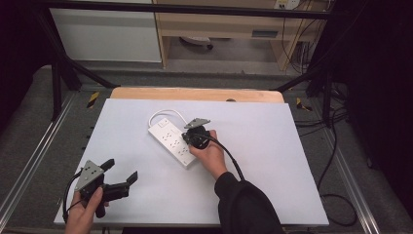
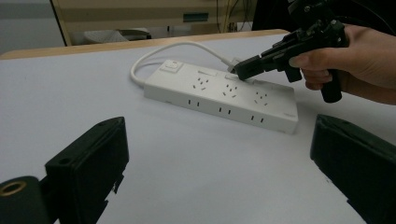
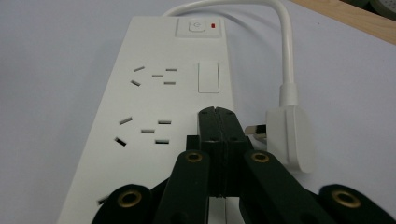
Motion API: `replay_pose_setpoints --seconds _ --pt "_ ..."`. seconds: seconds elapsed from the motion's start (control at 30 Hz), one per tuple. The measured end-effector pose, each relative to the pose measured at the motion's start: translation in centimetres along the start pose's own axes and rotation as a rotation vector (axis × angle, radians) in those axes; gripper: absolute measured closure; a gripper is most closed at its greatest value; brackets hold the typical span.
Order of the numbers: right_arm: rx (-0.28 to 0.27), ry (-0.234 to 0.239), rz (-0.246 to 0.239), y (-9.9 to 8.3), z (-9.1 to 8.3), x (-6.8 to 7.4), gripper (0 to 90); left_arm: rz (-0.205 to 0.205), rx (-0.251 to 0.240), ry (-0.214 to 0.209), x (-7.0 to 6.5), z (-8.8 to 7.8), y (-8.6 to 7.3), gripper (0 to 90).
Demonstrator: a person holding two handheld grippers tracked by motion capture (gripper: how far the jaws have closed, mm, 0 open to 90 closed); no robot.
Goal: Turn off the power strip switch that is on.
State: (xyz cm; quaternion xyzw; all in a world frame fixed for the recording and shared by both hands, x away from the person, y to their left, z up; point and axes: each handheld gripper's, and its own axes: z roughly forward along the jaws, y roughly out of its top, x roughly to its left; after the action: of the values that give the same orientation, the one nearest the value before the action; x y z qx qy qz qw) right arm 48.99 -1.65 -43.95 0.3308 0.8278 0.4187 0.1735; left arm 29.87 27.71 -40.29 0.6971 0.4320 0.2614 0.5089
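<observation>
Power strip [image 1: 172,140]: white, lying flat near the middle of the worktop [image 1: 272,161], long axis slanted from the far left toward the near right. Rocker switch [image 3: 198,25] with a red lamp sits at its far end; socket holes run down the top face. A white cord [image 3: 286,46] leaves the switch end, loops toward the far edge and comes back to a flat white plug [image 3: 289,135], which lies loose on the worktop just beside the strip's long side, one metal pin showing.

Handling, as a judgement: the strip is rigid moulded plastic, light, smooth-sided, and likely to skate on the smooth worktop if pushed on one end. The plug is small, hard and slick; best taken across its flat faces, clear of the pins. The cord is stiff enough to hold its loop and will tug the plug back.

Right gripper [image 3: 217,114]: fingers pressed together with nothing between them, tips resting on or just above the strip's top face near the plug. Contact cannot be told for certain.

Left gripper [image 1: 119,171]: fingers [image 2: 88,158] spread wide and empty, held near the worktop's near left corner, well apart from the strip and aimed toward it.
</observation>
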Motion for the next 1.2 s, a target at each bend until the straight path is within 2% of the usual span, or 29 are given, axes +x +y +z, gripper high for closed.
replay_pose_setpoints --seconds 0.33,1.0,1.2 --pt "-0.028 0.012 0.005 0.3 -0.3 0.3 90.0 -0.005 -0.003 -0.001 0.0 0.0 0.0 4.3" --pt "-0.060 0.012 0.022 0.3 -2.5 -0.4 90.0 -0.001 0.000 0.000 0.0 0.0 0.0 4.3" --pt "-0.071 0.016 0.045 0.1 -3.1 -0.7 90.0 0.001 0.001 0.001 0.0 0.0 0.0 4.3"
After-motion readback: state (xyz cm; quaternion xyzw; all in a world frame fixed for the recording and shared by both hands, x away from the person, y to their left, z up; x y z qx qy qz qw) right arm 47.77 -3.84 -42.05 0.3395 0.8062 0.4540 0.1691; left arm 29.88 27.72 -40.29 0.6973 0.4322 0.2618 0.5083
